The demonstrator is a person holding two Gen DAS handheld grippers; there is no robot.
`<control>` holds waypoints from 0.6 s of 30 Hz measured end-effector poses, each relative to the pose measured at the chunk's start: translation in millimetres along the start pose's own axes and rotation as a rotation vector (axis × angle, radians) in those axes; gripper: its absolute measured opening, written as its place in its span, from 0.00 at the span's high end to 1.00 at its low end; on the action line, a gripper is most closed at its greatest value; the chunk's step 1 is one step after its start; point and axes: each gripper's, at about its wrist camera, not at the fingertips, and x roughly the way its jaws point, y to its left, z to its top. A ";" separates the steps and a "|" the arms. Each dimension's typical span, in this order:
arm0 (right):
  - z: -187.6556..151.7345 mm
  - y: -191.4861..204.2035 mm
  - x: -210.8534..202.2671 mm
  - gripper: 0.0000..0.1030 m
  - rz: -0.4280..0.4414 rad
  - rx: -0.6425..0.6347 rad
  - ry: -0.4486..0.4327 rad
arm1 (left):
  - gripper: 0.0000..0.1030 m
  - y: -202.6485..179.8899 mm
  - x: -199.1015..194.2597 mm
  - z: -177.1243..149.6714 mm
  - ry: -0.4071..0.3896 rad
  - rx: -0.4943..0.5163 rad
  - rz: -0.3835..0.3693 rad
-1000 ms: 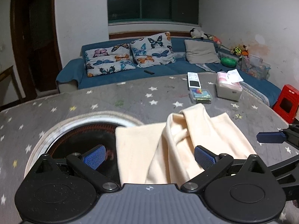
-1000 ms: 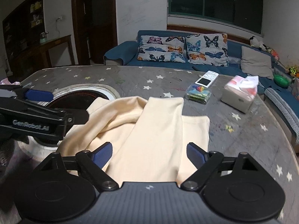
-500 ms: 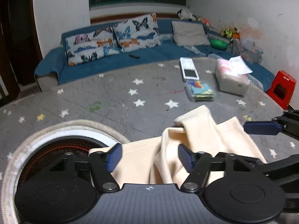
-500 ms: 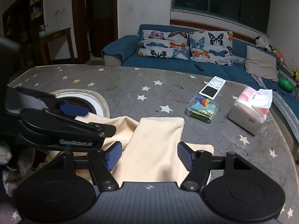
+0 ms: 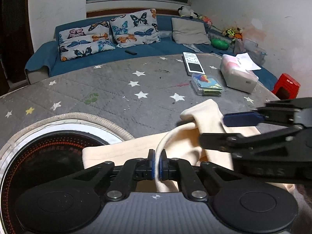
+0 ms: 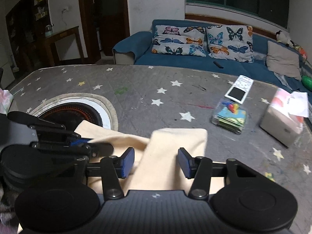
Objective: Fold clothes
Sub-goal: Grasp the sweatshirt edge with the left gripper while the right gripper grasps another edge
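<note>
Nearest the lens, the left hand-held gripper (image 5: 157, 165) is clamped tight on a raised fold of the cream garment (image 5: 124, 152), with only a thin ridge of cloth showing between the blue pads. The right hand-held gripper (image 6: 156, 162) is about half open and closing, with a folded flap of the garment (image 6: 175, 156) between its pads (image 6: 127, 161), not pinched yet as far as I can see. The garment lies bunched at the near edge of the bench (image 5: 117, 97), which wears a grey star-print cover. Its near part is cut off by the gripper bodies, so I can't say what kind of clothing it is.

One corner of it overlaps the round dark cooktop (image 5: 48, 156) set in the bench; faint reddish characters on the glass are too dim to read. There's embossed lettering on the right gripper's arm in the left view, blurred out.

Further back: a clear box of cards (image 6: 230, 117), a white remote (image 6: 239, 88), a tissue box (image 6: 282, 120) with tiny unreadable print on the sheet. Beyond that, a blue sofa (image 6: 175, 60) with butterfly cushions (image 6: 179, 41).
</note>
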 end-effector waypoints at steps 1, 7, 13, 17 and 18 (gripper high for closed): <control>0.6 0.6 4.8 0.58 -0.003 -0.004 0.006 | 0.95 0.7 1.4 -0.1 0.005 -0.003 0.001; -2.7 -4.0 17.2 0.74 -0.033 0.000 0.020 | 0.88 -1.9 5.9 0.9 0.003 0.010 0.003; -5.4 -9.6 2.2 0.96 -0.039 0.007 -0.008 | 0.96 -5.3 2.2 1.0 -0.026 0.020 0.003; -8.2 -14.3 -20.2 0.97 -0.063 0.021 -0.064 | 0.97 -4.1 -21.2 0.7 -0.090 0.008 0.016; -9.8 -16.3 -27.3 0.97 -0.074 0.023 -0.078 | 0.97 -3.7 -28.1 0.8 -0.107 0.004 0.022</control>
